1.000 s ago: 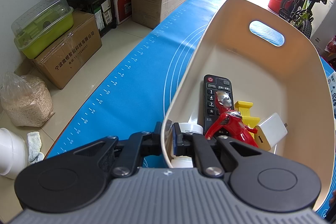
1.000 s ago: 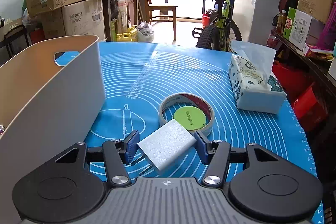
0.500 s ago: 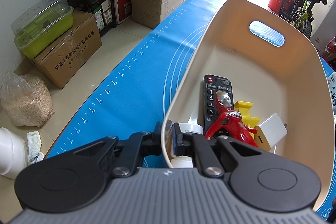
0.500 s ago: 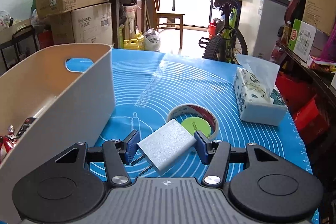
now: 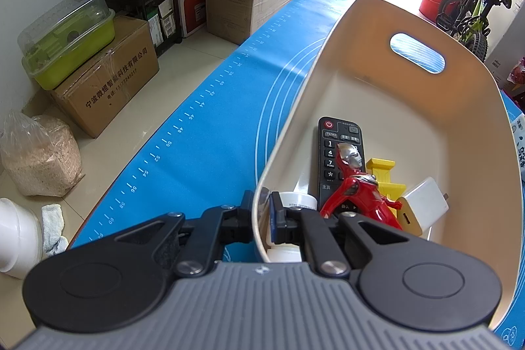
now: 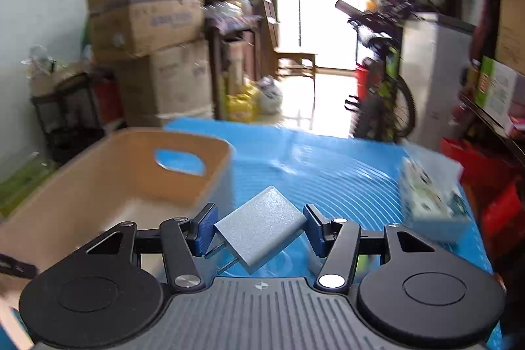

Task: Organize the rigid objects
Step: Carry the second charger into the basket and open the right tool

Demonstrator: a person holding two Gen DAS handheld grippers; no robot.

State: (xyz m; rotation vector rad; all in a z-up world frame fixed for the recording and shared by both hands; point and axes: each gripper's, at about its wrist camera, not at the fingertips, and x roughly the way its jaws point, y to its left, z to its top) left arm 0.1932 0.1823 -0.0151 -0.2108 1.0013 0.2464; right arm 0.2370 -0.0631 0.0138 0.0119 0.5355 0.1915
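The right hand-held gripper (image 6: 259, 230) is clamped on a small grey plug block (image 6: 262, 227); the block hangs in the air above the blue mat (image 6: 344, 173) on the desk, just beside the cream bin (image 6: 197, 150). The block looks hard and light; its sides look smooth, so it might slip; the pads hold it by two flat sides, which seems the best place; its two metal pins (image 6: 223, 256) stick out near the left pad and should be left alone.

The left hand-held gripper (image 5: 261, 218) is closed tight on the near wall of the bin (image 5: 475, 81), one pad inside and one outside; this likely keeps the bin from sliding.

Inside the bin lie a black remote (image 5: 331, 150), a red toy figure (image 5: 357, 192), a yellow piece (image 5: 382, 168), a white plug (image 5: 426, 202) and a white jar (image 5: 300, 199); the far end is bare, so there is room to drop the block there. The bin's tall wall stands between the block and the inside; the block must go over it. A tissue pack (image 6: 430, 202) sits well off to the right.
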